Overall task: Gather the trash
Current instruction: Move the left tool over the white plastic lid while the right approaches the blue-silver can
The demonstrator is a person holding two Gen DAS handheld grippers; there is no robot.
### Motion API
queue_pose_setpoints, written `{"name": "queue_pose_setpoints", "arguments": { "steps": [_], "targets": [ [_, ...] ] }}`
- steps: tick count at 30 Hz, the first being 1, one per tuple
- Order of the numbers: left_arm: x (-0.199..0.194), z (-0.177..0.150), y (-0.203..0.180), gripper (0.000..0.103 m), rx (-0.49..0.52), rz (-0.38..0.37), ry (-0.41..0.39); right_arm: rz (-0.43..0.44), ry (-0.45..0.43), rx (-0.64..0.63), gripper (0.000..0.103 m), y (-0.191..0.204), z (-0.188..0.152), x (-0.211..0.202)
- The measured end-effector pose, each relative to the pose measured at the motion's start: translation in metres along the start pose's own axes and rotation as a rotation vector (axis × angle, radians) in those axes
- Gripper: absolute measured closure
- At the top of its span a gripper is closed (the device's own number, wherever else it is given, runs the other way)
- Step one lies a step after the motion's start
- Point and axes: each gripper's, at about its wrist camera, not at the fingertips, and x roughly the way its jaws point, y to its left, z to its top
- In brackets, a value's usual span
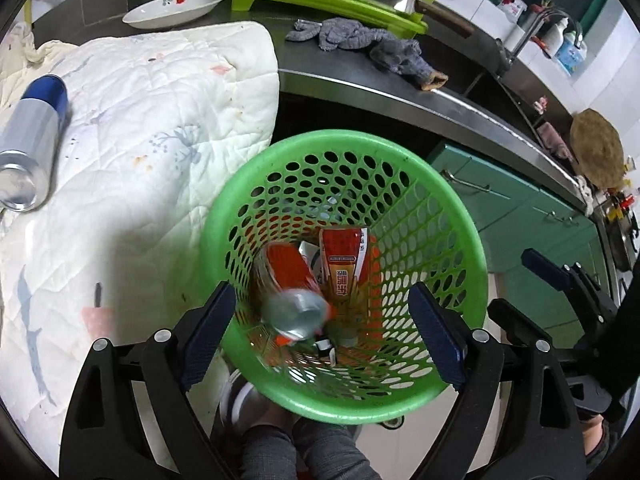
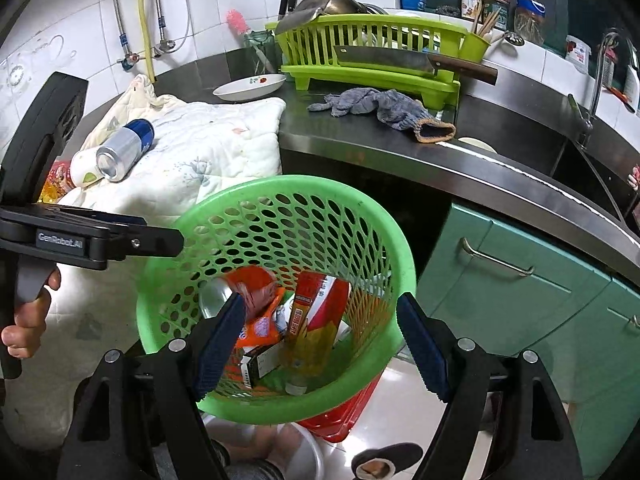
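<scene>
A green perforated basket [image 1: 448,216] [image 2: 360,216] stands beside the counter. It holds a red and yellow packet [image 1: 344,264] [image 2: 316,312], an orange wrapper [image 2: 260,326] and a small box. A red can [image 1: 288,284] [image 2: 252,284] shows blurred inside the basket, clear of any pad. My left gripper [image 1: 322,294] hangs open over the basket's mouth with nothing pressed between its pads. My right gripper [image 2: 320,298] is open over the near rim, with nothing in it. A blue and silver can [image 1: 32,140] [image 2: 124,148] lies on a white quilt [image 1: 160,120], next to a white cup [image 2: 84,168].
On the dark steel counter [image 2: 360,140] are a grey cloth [image 2: 384,106], a plate [image 2: 248,86] and a green dish rack [image 2: 372,60] bearing a cleaver [image 2: 384,58]. The sink [image 2: 580,168] is at the right, green cabinets [image 2: 520,280] below. A red basket [image 2: 340,416] sits under the green one.
</scene>
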Motion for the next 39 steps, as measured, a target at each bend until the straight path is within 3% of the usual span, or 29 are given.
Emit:
{"name": "queue_pose_setpoints", "arguments": {
  "steps": [13,27,39],
  "targets": [
    [-0.069,-0.022,0.053,0.016,-0.06,0.104,-0.105,0.054,0.001,-0.024,0.028,0.036,0.02,0.005],
    [-0.139,-0.052,0.17,0.018,-0.253,0.285,-0.206,0.139,-0.006,-0.131,0.028,0.109,0.056,0.023],
    [-0.143,-0.067,0.254,0.047,-0.432,0.328,-0.205,0.196,-0.018,-0.192,0.028,0.158,0.083,0.036]
  ]
}}
